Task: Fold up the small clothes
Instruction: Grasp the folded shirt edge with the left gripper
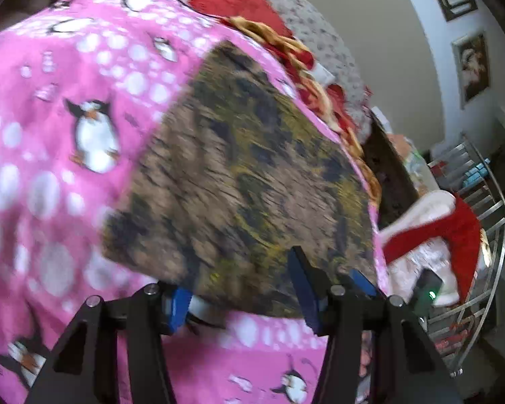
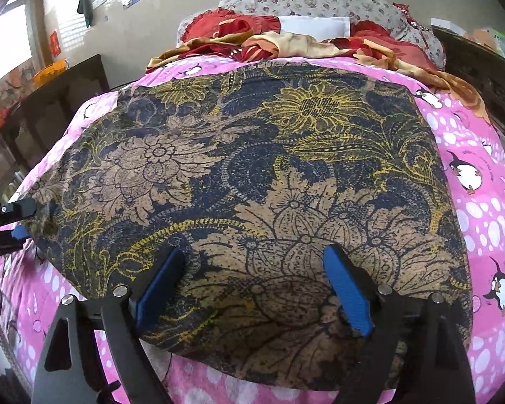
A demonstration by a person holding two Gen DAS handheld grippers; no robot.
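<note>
Cloth: a brown, navy and yellow flower-printed batik cloth [image 2: 252, 181] lies spread flat on the pink penguin-print blanket [image 2: 481, 222] covering the bed, its far edge toward the heap of red and gold fabric [image 2: 252, 43] by the pillows.
Left gripper: the left gripper [image 2: 22, 222] sits at the cloth's left corner; seen from the right wrist, its black finger and blue pad sit one on each side of that corner, which is bunched there. Its own blurred view shows the cloth edge lying across the jaws, which stand partly apart. Whether the pads already pinch, I cannot tell.
Right gripper: the right gripper [image 2: 256, 289] hovers over the cloth's near edge, blue pads wide apart, nothing between them.
Step in hand: probably taking hold of the near edge for a first fold.
Doing it well: close the left gripper fully on the corner before any lift, taking only the cloth and not the blanket beneath. Bring the right gripper down to the near edge well apart from the left corner, so the edge stays taut.
Risk: a loose corner grip would slip and crease the fold.
</note>
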